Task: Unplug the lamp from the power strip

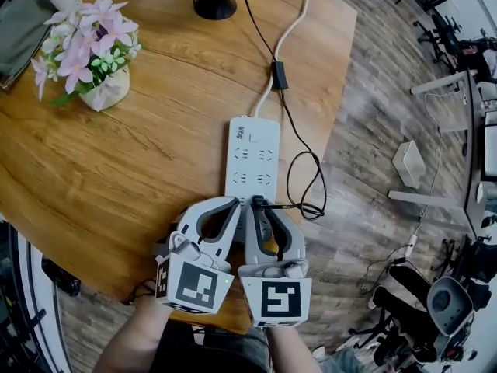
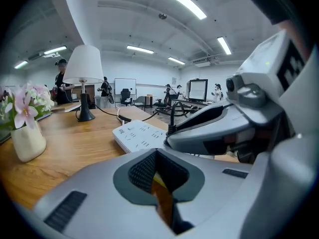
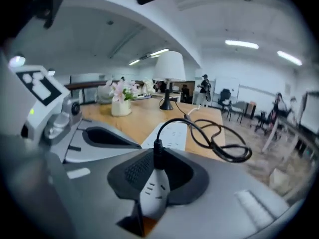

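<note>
Right gripper (image 1: pixel 262 208) clamped on white plug (image 3: pixel 151 192) at near end of power strip (image 1: pixel 252 154), left gripper (image 2: pixel 158 176) closed and empty alongside; best to draw plug straight out, strip steadied, black cord (image 3: pixel 219 141) slack.

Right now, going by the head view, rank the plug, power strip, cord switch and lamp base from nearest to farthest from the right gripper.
1. The plug, clamped in the jaws of the right gripper.
2. The power strip, just ahead, mid-table.
3. The cord switch, beyond the strip, on the black cord.
4. The lamp base, at the table's far edge.
</note>
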A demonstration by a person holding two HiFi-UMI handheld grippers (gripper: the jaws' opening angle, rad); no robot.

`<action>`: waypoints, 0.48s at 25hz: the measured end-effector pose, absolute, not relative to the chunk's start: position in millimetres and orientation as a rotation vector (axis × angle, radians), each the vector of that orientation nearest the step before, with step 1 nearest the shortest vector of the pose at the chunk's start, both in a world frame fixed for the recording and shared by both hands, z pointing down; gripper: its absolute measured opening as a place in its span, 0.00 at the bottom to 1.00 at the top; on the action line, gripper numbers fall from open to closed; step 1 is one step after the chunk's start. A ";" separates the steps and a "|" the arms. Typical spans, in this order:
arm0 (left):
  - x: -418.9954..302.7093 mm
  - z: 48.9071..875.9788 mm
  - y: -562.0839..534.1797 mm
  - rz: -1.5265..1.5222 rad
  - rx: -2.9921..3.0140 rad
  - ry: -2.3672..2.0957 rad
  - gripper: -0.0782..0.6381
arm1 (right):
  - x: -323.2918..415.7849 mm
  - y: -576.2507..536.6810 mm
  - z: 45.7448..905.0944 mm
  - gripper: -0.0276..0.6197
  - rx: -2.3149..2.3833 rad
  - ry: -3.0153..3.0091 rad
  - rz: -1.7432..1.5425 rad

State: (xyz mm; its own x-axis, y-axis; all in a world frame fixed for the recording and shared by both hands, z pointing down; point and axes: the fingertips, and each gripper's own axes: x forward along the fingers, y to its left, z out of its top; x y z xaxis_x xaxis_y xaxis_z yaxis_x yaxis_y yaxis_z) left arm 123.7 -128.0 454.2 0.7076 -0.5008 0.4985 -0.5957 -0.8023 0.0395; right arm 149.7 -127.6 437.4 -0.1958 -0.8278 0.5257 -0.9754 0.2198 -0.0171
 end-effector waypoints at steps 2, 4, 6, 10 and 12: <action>125.7 455.2 -127.3 0.715 2.728 -0.880 0.09 | 159.8 -126.4 442.3 0.15 1.730 -2.161 0.691; 126.1 456.9 -127.7 0.727 2.735 -0.883 0.09 | 164.9 -126.0 445.8 0.15 1.769 -2.208 0.848; 125.7 458.0 -128.6 0.739 2.737 -0.881 0.09 | 165.5 -126.7 446.3 0.15 1.781 -2.231 0.914; 126.5 456.2 -126.2 0.696 2.710 -0.809 0.10 | 165.3 -126.1 446.3 0.15 1.756 -2.223 0.851; 131.7 453.0 -121.4 0.682 2.734 -0.747 0.10 | 165.4 -126.4 446.2 0.15 1.745 -2.225 0.848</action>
